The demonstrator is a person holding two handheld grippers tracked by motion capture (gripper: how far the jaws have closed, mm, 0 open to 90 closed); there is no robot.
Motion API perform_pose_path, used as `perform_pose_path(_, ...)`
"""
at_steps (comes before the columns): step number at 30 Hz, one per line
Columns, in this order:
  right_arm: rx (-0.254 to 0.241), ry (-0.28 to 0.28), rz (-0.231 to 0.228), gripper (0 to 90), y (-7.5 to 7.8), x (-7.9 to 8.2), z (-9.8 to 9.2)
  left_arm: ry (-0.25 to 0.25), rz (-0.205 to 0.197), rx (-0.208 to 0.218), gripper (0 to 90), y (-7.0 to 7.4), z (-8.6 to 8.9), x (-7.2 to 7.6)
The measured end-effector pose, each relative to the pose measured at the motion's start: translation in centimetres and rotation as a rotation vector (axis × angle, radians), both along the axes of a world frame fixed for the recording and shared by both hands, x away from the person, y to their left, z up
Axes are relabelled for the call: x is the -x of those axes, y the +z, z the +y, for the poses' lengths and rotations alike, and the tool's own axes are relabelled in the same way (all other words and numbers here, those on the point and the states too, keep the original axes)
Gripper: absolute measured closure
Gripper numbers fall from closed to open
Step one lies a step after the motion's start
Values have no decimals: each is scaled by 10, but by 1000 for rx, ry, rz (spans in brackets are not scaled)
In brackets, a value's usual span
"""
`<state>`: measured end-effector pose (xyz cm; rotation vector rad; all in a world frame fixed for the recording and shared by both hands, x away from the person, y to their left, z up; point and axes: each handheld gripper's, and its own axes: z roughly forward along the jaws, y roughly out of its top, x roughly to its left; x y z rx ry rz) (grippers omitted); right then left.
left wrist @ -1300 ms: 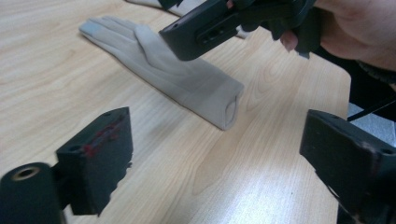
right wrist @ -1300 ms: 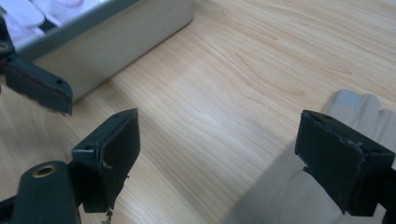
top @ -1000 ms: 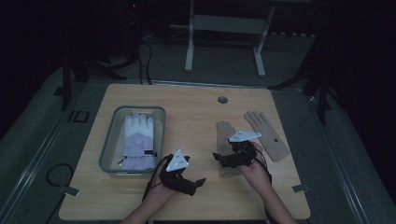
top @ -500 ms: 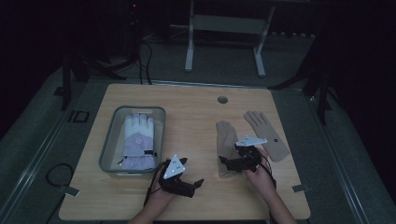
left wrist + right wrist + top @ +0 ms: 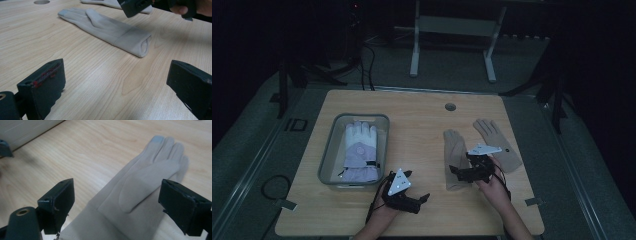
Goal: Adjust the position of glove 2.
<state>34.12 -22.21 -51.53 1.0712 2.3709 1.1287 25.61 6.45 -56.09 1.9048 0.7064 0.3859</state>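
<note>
A beige glove (image 5: 455, 150) lies flat on the wooden table (image 5: 422, 125), fingers pointing away, with a second beige glove (image 5: 497, 142) to its right. My right gripper (image 5: 456, 174) hovers open over the near glove's cuff end; in the right gripper view the glove (image 5: 140, 187) lies between and beyond the spread jaws of that gripper (image 5: 120, 205). My left gripper (image 5: 421, 202) rests low near the front edge, open and holding nothing. In the left gripper view my gripper (image 5: 117, 85) points at the glove's open cuff (image 5: 140, 45).
A grey tray (image 5: 329, 160) at the left holds a pair of white and lilac gloves (image 5: 359, 150). A round hole (image 5: 450, 106) sits near the table's far edge. Bare wood separates the tray from the beige gloves. The surroundings are dark.
Both grippers have drawn slightly back toward the front edge. The right one has sunk lower over the glove's cuff. The gloves have not moved.
</note>
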Motion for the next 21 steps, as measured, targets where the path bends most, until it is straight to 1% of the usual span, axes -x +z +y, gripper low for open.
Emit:
perform_pose_path(2,-15,6,5,102,1,-3,0,7,-6,11,21,1,2,1)
perform_pose_path(4,-12,3,10,102,2,-7,0,21,-11,5,21,1,4,0)
perform_pose_path(6,-20,4,23,103,1,-13,0,22,-15,9,21,1,6,0)
perform_pose_path(7,-21,-2,22,127,0,-16,0,28,-11,12,21,0,7,0)
perform_pose_path(8,-8,-15,17,135,-1,-20,0,30,-15,19,22,0,8,0)
perform_pose_path(10,-8,-6,23,153,-3,-26,0,30,-15,20,21,1,9,0)
perform_pose_path(11,-8,-6,23,153,-3,-26,0,30,-15,20,21,1,9,0)
perform_pose_path(12,-2,-17,11,177,-4,-29,0,33,-20,26,21,0,10,0)
perform_pose_path(13,-8,-28,17,225,-8,-37,0,33,-19,24,21,0,10,0)
perform_pose_path(14,-8,-39,12,233,-10,-40,0,33,-20,25,21,0,10,0)
perform_pose_path(16,-12,-42,9,251,-15,-46,1,33,-26,24,21,0,10,1)
perform_pose_path(17,-2,-50,-1,252,-17,-49,1,33,-29,21,22,0,10,2)
perform_pose_path(19,9,-58,-1,253,-24,-53,3,33,-33,26,21,1,10,2)
perform_pose_path(21,31,-62,8,253,-31,-55,5,30,-32,29,22,1,11,2)
